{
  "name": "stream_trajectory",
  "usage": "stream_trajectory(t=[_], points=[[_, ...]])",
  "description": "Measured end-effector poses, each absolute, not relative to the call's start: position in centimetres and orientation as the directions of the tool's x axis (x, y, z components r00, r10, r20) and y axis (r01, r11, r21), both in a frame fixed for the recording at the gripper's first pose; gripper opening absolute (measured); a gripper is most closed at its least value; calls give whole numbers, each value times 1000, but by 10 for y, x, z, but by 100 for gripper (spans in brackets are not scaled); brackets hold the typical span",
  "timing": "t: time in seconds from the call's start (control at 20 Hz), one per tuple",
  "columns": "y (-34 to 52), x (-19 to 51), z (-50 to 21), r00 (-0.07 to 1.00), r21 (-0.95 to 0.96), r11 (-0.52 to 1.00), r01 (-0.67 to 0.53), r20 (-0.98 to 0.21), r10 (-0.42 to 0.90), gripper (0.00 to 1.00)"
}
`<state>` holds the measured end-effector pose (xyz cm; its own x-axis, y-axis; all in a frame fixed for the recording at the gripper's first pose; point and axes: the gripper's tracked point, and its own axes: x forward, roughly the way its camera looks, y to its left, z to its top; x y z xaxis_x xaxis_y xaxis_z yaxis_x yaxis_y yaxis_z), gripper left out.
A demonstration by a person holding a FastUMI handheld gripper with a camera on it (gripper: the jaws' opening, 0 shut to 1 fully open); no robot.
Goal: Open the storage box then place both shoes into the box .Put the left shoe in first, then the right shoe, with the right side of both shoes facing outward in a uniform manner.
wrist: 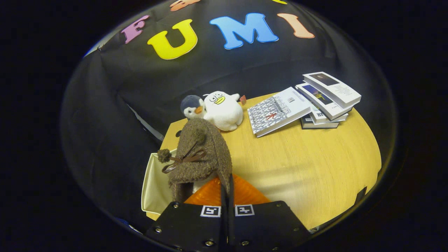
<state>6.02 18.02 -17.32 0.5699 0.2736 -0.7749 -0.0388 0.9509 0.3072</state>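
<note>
Jaws nipped on shoe point(201, 154) edge – over box point(154, 185), table point(308, 164)

Fingers-mounted fisheye, looking down, close over table point(315, 157), seemingly.

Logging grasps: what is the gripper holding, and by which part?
The gripper is shut on the brown shoe, fingers pinching its rim at the opening.
</note>
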Motion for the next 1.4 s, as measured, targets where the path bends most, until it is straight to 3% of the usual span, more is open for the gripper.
stream_trajectory(t=[0.45,0.85,0.9,1.0,1.1,1.25,1.4], points=[[279,57,-187,508,334,932,-144,-783,359,1],[306,49,-198,491,326,930,-169,-790,366,1],[307,48,-198,491,322,931,-175,-790,366,4],[308,53,-188,532,316,929,-193,-762,370,19],[301,61,-172,584,282,935,-217,-730,356,62],[289,71,-131,680,224,934,-279,-641,357,98],[269,67,-89,764,148,932,-330,-538,356,98]])
